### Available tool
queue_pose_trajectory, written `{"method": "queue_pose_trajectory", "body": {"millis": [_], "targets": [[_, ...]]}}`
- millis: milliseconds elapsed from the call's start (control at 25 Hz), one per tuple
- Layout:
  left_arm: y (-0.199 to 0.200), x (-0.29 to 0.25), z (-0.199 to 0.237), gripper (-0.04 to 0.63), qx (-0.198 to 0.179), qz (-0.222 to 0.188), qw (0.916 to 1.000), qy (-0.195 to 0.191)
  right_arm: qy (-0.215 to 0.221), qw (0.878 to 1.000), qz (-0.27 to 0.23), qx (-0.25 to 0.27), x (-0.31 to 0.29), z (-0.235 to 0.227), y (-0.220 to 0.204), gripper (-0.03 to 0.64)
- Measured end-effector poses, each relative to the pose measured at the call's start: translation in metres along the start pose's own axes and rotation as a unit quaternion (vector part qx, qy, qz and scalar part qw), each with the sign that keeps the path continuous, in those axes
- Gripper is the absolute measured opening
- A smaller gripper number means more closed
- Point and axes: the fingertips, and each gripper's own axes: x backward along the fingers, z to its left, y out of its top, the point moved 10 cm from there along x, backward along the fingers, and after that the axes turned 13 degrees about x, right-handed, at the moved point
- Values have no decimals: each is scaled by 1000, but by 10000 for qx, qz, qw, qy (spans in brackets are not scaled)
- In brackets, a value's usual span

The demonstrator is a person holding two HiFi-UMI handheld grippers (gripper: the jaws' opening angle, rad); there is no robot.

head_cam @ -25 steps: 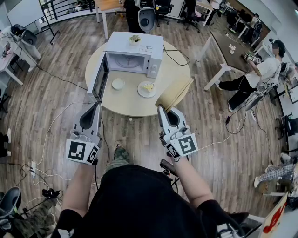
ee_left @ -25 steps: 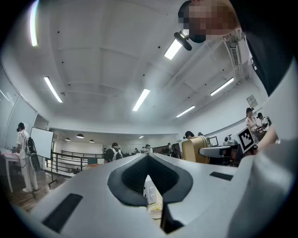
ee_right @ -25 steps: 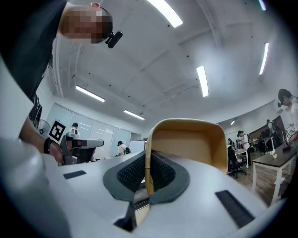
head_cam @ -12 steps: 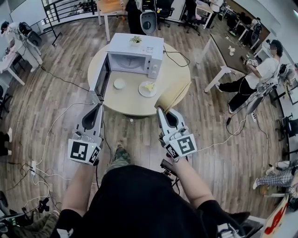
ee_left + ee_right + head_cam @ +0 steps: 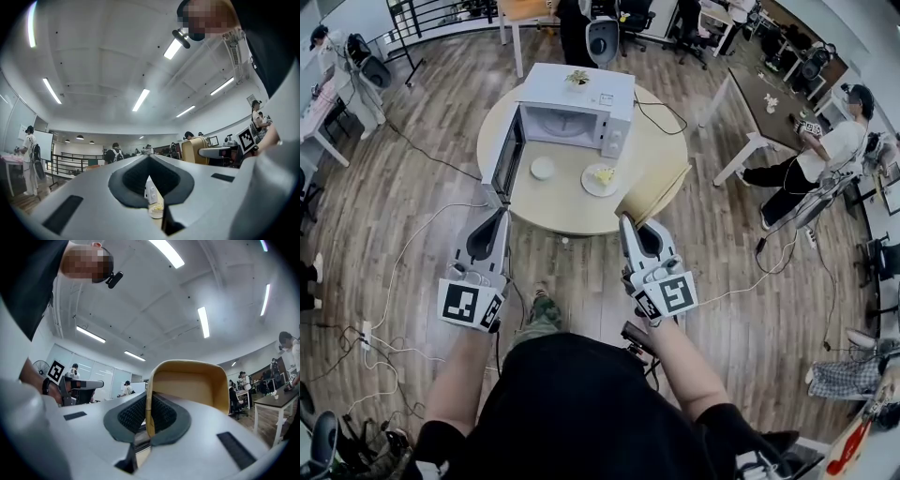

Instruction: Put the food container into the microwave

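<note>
Food container point(image 5: 600, 178): round, shallow, white, with yellow food inside. It stands on the round table point(image 5: 572, 214) before the open microwave point(image 5: 578, 105), beside a small white bowl point(image 5: 542, 168). Left gripper point(image 5: 501, 216) and right gripper point(image 5: 626, 222): jaws drawn to a narrow slit, well short of the container. Markings: black-and-white square markers on the cubes.

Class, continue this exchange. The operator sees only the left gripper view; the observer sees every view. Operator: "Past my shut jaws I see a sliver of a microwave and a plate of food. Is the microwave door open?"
Observer: Yes. The microwave has its door wide open, swung out toward your left gripper.
Operator: Anything beside the food?
Observer: A small white dish sits left of the plate of food, in front of the open cavity.
Operator: Is the right gripper holding anything?
Observer: No. The right gripper has its jaws shut on nothing, pointing at the yellow chair.
</note>
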Motion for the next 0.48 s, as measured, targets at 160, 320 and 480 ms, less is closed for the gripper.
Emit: {"method": "queue_pose_trajectory", "body": {"millis": [160,320,480], "targets": [[-5,-11,9,18,24,15,10000,3,54,10000,0,-17,-11,-5,-7,26],[-5,-23,21,18,59,31,10000,24,110,9999,40,-119,-25,-10,-12,26],[-6,-34,31,18,61,29,10000,60,111,9998,70,-153,-38,-15,-16,25]]}}
